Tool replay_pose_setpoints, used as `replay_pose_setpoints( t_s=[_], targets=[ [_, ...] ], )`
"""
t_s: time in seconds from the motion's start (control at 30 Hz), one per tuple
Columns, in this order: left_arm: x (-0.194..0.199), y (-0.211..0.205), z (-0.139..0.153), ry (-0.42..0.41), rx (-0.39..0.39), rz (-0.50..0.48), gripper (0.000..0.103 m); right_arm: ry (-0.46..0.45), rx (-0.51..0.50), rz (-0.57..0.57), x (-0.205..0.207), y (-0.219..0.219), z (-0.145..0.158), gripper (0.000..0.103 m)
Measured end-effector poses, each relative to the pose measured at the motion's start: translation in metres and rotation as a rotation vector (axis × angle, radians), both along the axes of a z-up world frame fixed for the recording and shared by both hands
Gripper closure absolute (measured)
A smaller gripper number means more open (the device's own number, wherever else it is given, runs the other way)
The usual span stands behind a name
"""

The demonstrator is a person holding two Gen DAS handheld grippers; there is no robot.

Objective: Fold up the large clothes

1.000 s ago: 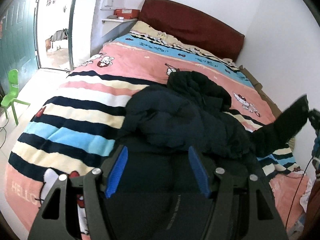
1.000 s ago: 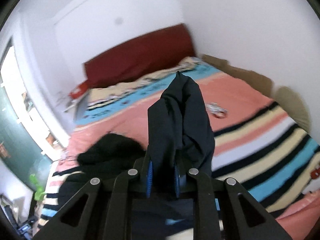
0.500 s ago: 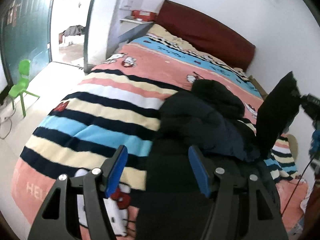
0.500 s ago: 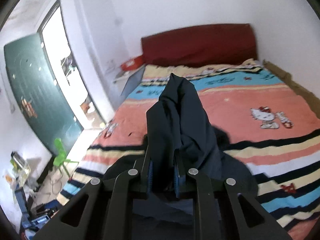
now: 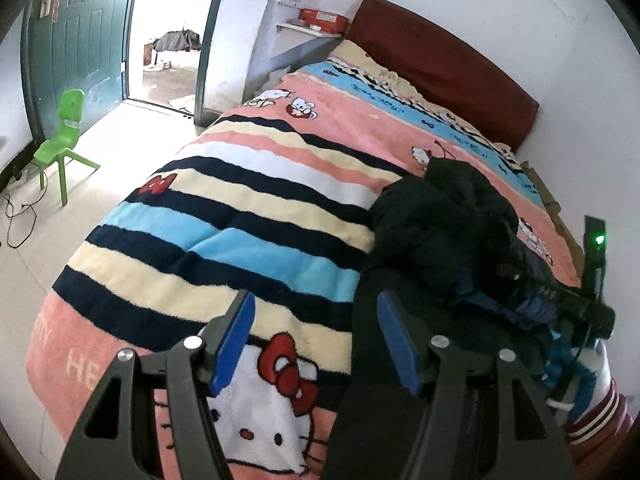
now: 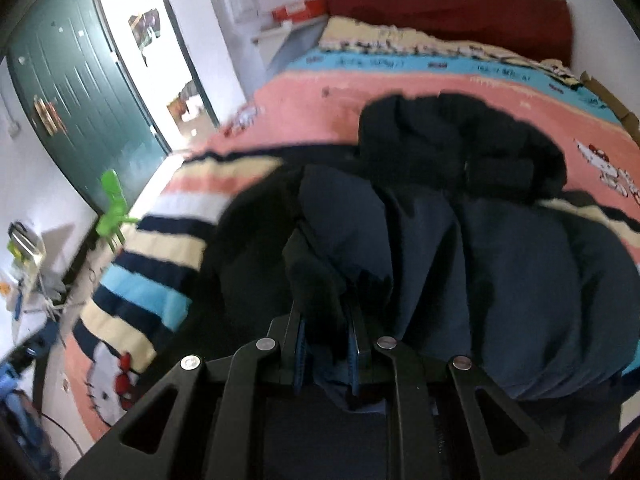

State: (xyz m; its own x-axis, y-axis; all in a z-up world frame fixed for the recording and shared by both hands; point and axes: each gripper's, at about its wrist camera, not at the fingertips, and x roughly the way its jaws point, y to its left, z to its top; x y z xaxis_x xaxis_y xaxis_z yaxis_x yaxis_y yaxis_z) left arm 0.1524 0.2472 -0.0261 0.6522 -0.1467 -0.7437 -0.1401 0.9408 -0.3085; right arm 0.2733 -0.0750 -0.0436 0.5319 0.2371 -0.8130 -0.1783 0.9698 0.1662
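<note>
A large dark navy jacket [image 5: 444,232] lies bunched on the right side of the striped blanket [image 5: 248,208]; its hood is toward the headboard. My left gripper [image 5: 316,344] is open and empty, low over the blanket just left of the jacket's hem. My right gripper [image 6: 326,336] is shut on the jacket's sleeve [image 6: 316,264] and holds it down over the jacket body [image 6: 520,280]. The right gripper also shows in the left wrist view [image 5: 560,300], low over the jacket.
A dark red headboard [image 5: 440,60] and white walls bound the bed at the back and right. A green door [image 5: 76,40], an open doorway and a green plastic chair [image 5: 64,140] stand to the left. Cables [image 5: 20,216] lie on the floor.
My right gripper has swung the sleeve from raised high at the right down and left onto the jacket body. My left gripper has shifted left, off the jacket's hem.
</note>
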Motion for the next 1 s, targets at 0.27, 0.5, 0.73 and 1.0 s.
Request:
replay_pose_setpoints(
  t_s=[0.27, 0.5, 0.73, 1.0],
  targets=[
    [0.006, -0.022, 0.015, -0.01, 0.021, -0.018, 0.041, -0.001, 0.026, 0.038, -0.008, 0.008, 0.0, 0.036],
    [0.026, -0.074, 0.036, -0.026, 0.074, -0.083, 0.041, -0.073, 0.076, 0.08, -0.031, -0.015, 0.042, 0.034],
    [0.089, -0.157, 0.033, -0.006, 0.131, -0.179, 0.041, -0.149, -0.041, -0.083, -0.022, -0.118, 0.069, 0.034],
    [0.168, -0.252, 0.012, -0.044, 0.182, -0.252, 0.041, -0.136, -0.135, -0.283, 0.015, -0.23, 0.039, 0.034]
  ],
)
